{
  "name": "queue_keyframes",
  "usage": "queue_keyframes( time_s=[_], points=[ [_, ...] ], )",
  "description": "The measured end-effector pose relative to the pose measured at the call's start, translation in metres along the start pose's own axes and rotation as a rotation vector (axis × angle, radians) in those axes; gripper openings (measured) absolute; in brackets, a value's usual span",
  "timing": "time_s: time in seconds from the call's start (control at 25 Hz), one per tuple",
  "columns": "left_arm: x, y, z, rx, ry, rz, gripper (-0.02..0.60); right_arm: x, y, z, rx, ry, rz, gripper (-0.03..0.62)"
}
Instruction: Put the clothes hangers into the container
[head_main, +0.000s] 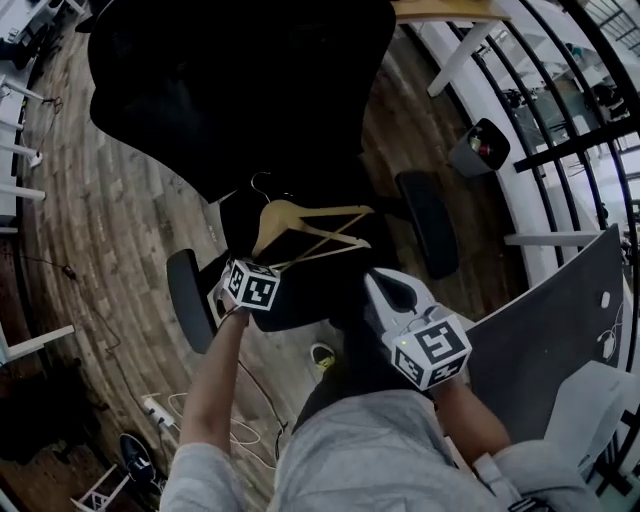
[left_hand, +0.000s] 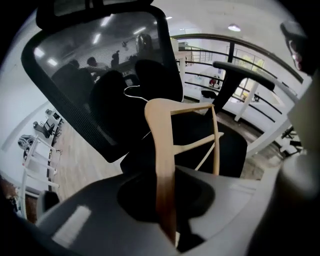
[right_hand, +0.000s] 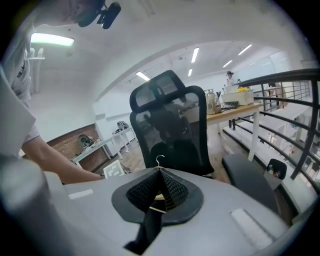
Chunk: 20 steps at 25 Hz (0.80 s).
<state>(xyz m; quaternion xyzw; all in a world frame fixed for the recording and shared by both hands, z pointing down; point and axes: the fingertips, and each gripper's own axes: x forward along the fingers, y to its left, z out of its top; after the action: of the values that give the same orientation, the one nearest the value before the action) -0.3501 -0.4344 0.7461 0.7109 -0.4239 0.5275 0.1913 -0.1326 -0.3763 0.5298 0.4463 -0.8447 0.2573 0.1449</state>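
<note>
A light wooden clothes hanger (head_main: 305, 225) with a metal hook lies on the seat of a black office chair (head_main: 230, 80). My left gripper (head_main: 266, 260) is at the hanger's near left end. In the left gripper view one wooden arm of the hanger (left_hand: 162, 150) runs down into the jaws of the left gripper (left_hand: 170, 235), which are shut on it. My right gripper (head_main: 385, 285) hovers just right of the seat's front, short of the hanger's right end. In the right gripper view its textured pads (right_hand: 167, 187) meet at the right gripper's tip (right_hand: 160, 172), and the hanger's hook (right_hand: 159, 160) shows just beyond.
The chair's armrests (head_main: 190, 300) (head_main: 428, 222) flank the seat. A small grey bin (head_main: 480, 145) stands by a black railing (head_main: 560, 110) at the right. A grey panel (head_main: 540, 340) is at the near right. A power strip with cables (head_main: 155, 408) lies on the wooden floor.
</note>
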Motion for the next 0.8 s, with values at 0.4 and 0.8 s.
queue_keyframes(
  time_s=[0.4,0.8],
  points=[
    [-0.099,-0.016,-0.006,-0.156,-0.178,-0.013,0.044,-0.092,-0.016,0.033,-0.013,-0.125,-0.143,-0.002],
    [-0.199,-0.015,-0.007,-0.252,-0.381,0.014,0.042,-0.162,0.007,0.04,-0.036,-0.222,-0.224,-0.002]
  ],
)
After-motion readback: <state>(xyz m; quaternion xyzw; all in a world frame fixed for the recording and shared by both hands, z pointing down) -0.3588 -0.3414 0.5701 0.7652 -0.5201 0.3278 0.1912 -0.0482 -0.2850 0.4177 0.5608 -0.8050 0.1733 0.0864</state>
